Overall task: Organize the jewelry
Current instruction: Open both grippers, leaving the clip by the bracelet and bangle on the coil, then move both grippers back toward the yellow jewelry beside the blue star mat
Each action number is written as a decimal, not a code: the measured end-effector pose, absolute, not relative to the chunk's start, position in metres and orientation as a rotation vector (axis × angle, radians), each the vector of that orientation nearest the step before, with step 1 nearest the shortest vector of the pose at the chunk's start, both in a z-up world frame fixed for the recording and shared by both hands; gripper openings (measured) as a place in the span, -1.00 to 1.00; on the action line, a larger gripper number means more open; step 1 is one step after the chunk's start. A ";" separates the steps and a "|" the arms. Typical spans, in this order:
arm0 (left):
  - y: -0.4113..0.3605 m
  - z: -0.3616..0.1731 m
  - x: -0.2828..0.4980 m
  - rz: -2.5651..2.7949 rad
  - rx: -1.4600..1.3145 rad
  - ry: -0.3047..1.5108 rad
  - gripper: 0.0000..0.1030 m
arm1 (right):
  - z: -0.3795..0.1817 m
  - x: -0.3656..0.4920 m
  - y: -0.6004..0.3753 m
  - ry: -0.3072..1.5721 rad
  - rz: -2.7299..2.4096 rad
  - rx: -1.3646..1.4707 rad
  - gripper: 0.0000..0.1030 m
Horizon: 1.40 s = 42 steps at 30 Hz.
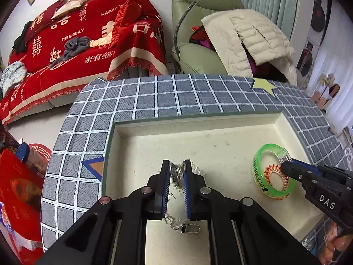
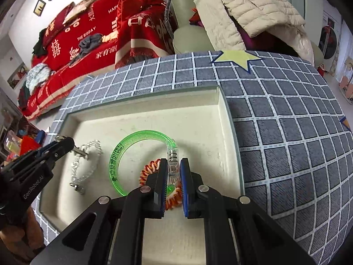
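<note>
Cream tray (image 1: 141,145) on the desk — left hand-held gripper (image 1: 177,172) clamps a silver chain (image 1: 176,173), right hand-held gripper (image 2: 172,170) grips a green bangle (image 2: 132,139); next, probably, releasing both gently.

So there's a clear crystal chain bracelet (image 2: 85,165) with little silver clasps, draped loosely near the left end of the cream tray (image 2: 198,132). Over to the right is a see-through green bangle (image 2: 123,152) with dark lettering and a clear clasp section. An orange-and-white coiled hair tie (image 2: 152,167) sits inside its ring.
</note>
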<state>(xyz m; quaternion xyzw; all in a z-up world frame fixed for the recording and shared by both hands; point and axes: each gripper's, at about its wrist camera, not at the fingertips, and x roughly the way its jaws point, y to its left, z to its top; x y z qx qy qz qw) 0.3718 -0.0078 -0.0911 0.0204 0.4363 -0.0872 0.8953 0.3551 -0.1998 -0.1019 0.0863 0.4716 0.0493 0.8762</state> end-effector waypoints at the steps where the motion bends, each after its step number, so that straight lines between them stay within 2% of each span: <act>1: -0.009 -0.093 0.373 -0.177 0.049 0.912 -0.39 | -0.104 0.356 -0.199 0.988 0.102 0.175 -0.76; 6: -0.009 -0.105 0.375 -0.139 0.073 0.938 -0.39 | -0.105 0.356 -0.198 0.986 0.115 0.176 -0.64; 7: -0.010 -0.106 0.376 -0.137 0.070 0.944 -0.39 | -0.104 0.356 -0.198 0.986 0.123 0.178 -0.52; 8: -0.010 -0.106 0.375 -0.134 0.070 0.945 -0.39 | -0.103 0.356 -0.198 0.985 0.130 0.182 -0.23; 10: -0.011 -0.105 0.373 -0.132 0.079 0.936 -0.39 | -0.100 0.353 -0.198 0.972 0.136 0.191 0.12; 15: -0.013 -0.097 0.367 -0.148 0.070 0.916 -0.39 | -0.082 0.337 -0.203 0.911 0.160 0.238 0.13; 21: -0.013 -0.083 0.355 -0.166 0.059 0.886 -0.39 | -0.061 0.310 -0.211 0.858 0.173 0.282 0.26; 22: -0.013 -0.081 0.353 -0.168 0.057 0.883 -0.23 | -0.060 0.306 -0.212 0.854 0.169 0.286 0.26; 23: -0.012 -0.079 0.350 -0.169 0.054 0.879 0.10 | -0.059 0.302 -0.214 0.853 0.168 0.293 0.26; 24: -0.011 -0.077 0.346 -0.165 0.051 0.875 1.00 | -0.058 0.298 -0.215 0.852 0.166 0.301 0.26; 30: -0.006 -0.061 0.317 -0.158 0.057 0.805 1.00 | -0.056 0.277 -0.220 0.849 0.165 0.325 0.29; 36: 0.014 -0.051 0.285 -0.143 0.012 0.788 1.00 | -0.053 0.246 -0.220 0.841 0.193 0.343 0.53; 37: 0.019 -0.051 0.279 -0.147 -0.009 0.795 1.00 | -0.052 0.240 -0.220 0.839 0.196 0.343 0.63; 42: 0.037 -0.057 0.244 -0.184 -0.072 0.840 1.00 | -0.049 0.208 -0.222 0.808 0.197 0.369 0.67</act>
